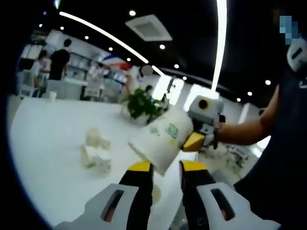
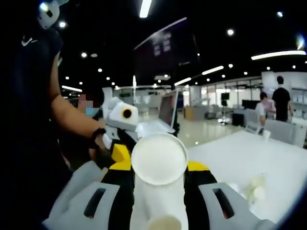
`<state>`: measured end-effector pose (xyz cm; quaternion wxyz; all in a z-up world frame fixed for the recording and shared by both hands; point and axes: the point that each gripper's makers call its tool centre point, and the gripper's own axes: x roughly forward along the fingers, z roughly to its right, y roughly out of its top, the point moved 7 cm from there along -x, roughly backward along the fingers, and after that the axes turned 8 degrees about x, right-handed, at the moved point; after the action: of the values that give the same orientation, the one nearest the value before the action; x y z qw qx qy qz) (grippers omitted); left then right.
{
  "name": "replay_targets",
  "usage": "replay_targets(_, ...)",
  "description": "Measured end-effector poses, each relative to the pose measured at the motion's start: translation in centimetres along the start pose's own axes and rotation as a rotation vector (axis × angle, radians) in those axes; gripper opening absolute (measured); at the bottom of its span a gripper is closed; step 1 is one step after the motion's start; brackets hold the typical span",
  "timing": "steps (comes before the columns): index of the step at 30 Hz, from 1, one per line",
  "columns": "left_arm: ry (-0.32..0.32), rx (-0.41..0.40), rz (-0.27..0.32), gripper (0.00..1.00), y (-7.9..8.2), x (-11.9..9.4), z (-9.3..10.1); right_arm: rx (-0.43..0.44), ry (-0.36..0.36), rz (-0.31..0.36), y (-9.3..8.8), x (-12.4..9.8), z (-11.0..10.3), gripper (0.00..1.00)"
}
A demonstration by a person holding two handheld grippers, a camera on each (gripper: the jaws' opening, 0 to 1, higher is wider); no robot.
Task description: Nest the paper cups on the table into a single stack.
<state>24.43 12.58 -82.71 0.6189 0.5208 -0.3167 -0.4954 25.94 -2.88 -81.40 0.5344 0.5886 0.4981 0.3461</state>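
A white worktop (image 1: 53, 158) stood in a large open hall with a dark ceiling (image 1: 192, 19), long strip lights (image 1: 220, 43), round spotlights (image 2: 230, 32), a green plant (image 1: 141, 103) and bright windows (image 2: 211, 93).

Clamped between the right gripper (image 2: 158, 175) at lower centre: a white paper cup (image 2: 159, 160), open mouth facing the lens; left gripper (image 2: 117, 143) just behind, centre-left.

We see our left gripper (image 1: 165, 168) and right gripper (image 2: 158, 168) built alike: black jaws with yellow tips on pale grey, slotted housings. Our person wears a dark short-sleeved shirt (image 2: 36, 81) bearing a small white logo.
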Motion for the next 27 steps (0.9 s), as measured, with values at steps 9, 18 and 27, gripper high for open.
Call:
replay_targets(9,-0.109,0.064,-0.003,0.05,1.6,0.1,1.2,0.009,-0.011,-0.011,-0.5,-0.5,-0.1,0.36)
replay_targets(18,-0.181,0.109,-0.090,0.00,2.3,1.2,1.7,0.043,-0.032,-0.070,-1.1,-0.7,0.6,0.42)
replay_targets(27,-0.174,0.139,-0.172,0.00,2.4,1.1,0.4,0.004,-0.026,-0.036,0.2,-0.5,1.3,0.45)
